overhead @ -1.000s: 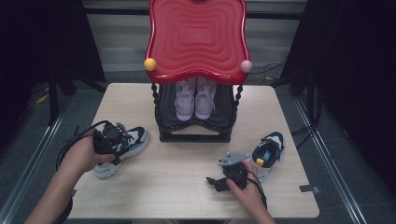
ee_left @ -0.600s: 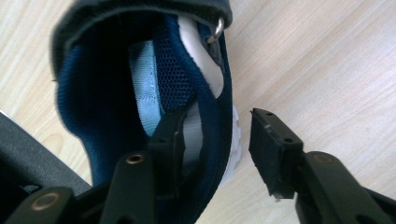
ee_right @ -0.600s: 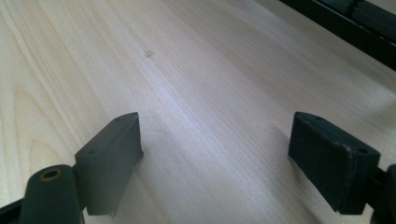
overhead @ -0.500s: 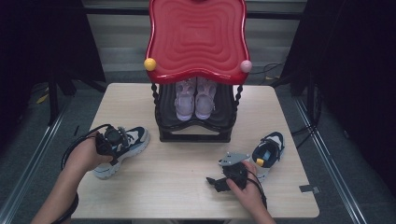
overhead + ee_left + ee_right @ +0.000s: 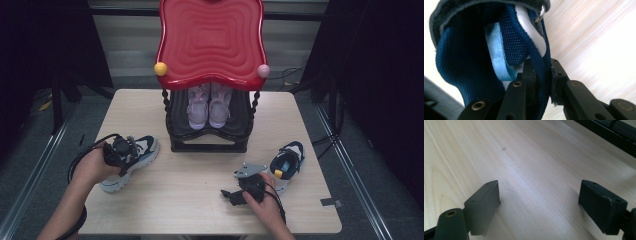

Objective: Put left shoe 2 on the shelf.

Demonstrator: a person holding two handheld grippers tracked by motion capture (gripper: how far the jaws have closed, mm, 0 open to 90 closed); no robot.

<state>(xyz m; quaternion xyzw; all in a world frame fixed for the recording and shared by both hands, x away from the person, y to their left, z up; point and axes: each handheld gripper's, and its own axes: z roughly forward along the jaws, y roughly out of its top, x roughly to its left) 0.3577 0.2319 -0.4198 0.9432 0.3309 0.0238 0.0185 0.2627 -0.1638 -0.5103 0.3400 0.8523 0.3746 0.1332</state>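
Our left gripper has just been closing, and its fingers clamp the collar of the left sneaker on the counter. Our right gripper rests spread, empty; the right sneaker and the rack await.

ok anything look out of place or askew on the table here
Mildly. The pink shoes sit paired on the black rack, but the two blue sneakers lie far apart: one in the left gripper, one at the right edge.
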